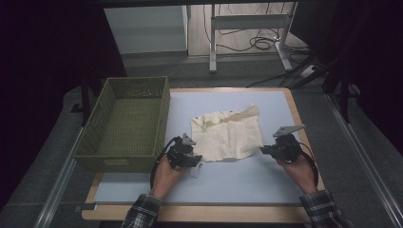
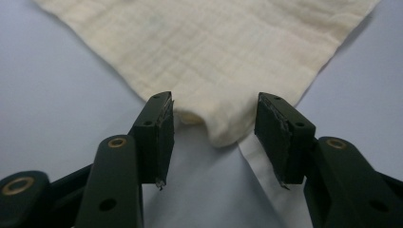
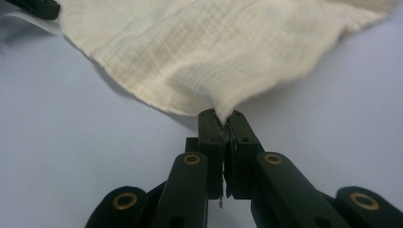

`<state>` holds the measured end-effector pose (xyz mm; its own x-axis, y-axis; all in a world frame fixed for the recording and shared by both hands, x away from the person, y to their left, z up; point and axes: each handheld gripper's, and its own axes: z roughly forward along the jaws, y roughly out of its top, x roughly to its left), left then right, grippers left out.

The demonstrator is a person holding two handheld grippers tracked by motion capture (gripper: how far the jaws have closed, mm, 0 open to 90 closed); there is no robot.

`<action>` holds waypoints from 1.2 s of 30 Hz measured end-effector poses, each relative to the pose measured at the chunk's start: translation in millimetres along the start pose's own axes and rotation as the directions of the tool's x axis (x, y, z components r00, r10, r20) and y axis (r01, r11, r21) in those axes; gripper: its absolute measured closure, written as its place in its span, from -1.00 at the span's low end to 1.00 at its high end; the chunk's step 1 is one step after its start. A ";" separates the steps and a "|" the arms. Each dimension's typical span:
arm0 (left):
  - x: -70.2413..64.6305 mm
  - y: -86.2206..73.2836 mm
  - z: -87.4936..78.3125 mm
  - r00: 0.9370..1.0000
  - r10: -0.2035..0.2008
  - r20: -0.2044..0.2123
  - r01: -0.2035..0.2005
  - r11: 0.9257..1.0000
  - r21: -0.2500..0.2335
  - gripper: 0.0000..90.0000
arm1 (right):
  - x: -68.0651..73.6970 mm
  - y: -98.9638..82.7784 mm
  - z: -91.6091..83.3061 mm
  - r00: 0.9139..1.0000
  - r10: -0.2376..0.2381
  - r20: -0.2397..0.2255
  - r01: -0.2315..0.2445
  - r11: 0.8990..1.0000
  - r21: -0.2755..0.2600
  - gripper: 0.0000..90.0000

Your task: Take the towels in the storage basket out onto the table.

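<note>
Your right tongs (image 3: 222, 124) are clamped tight on a corner of the cream cloth (image 1: 227, 134); in the right gripper view the two black jaws meet with the fabric pinched between their tips, and the cloth rises a little from the pinch before spreading away over the pale blue mat (image 1: 199, 183); in the high view those same right tongs (image 1: 265, 150) sit at the cloth's near right corner, with your right hand (image 1: 299, 170) behind them. Your left tongs (image 2: 214, 128) stand apart, roughly half open; the near left corner of the cloth (image 2: 209, 57) lies between the jaws, its rounded tip just reaching into the gap, and neither pad presses on it; a white strip (image 2: 275, 190) lies on the mat under the right-hand jaw in that view. In the high view your left tongs (image 1: 197, 160) rest at the cloth's near left corner, held by your left hand (image 1: 167, 175). The cloth lies spread and slightly rumpled in the middle of the desk (image 1: 299, 118), its far edge folded over; the green basket (image 1: 124, 122) stands on the left side of the desk, just beside the cloth but not touching it.
</note>
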<state>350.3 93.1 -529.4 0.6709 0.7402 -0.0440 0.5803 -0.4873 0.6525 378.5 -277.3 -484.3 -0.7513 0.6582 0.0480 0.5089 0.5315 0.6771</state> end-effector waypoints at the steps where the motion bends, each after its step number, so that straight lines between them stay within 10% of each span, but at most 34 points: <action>1: 0.0 0.0 0.0 1.000 0.000 0.000 0.000 1.000 0.000 0.19 | 0.0 0.0 0.0 1.000 0.000 0.000 0.000 1.000 0.000 0.92; 8: -1.9 -2.4 -2.4 0.998 0.012 0.056 -0.012 1.000 -0.004 0.91 | -14.1 -36.2 -19.1 0.998 0.055 0.016 -0.055 0.998 0.001 0.92; 27: -47.4 -38.3 -41.4 0.988 0.057 0.147 -0.060 0.998 0.019 0.68 | 37.4 -98.3 -46.6 0.999 0.030 -0.034 -0.029 0.999 0.019 0.90; 36: -27.9 1.6 -36.9 0.994 0.054 0.097 -0.050 0.998 -0.039 0.46 | 32.2 -83.1 -62.7 0.999 0.039 0.000 -0.039 0.998 -0.054 0.74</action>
<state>315.5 88.7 -499.2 0.7428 0.6646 -0.0817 0.5272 -0.5052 0.6833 285.8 -333.7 -492.9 -0.7306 0.6788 0.0742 0.5144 0.4757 0.7135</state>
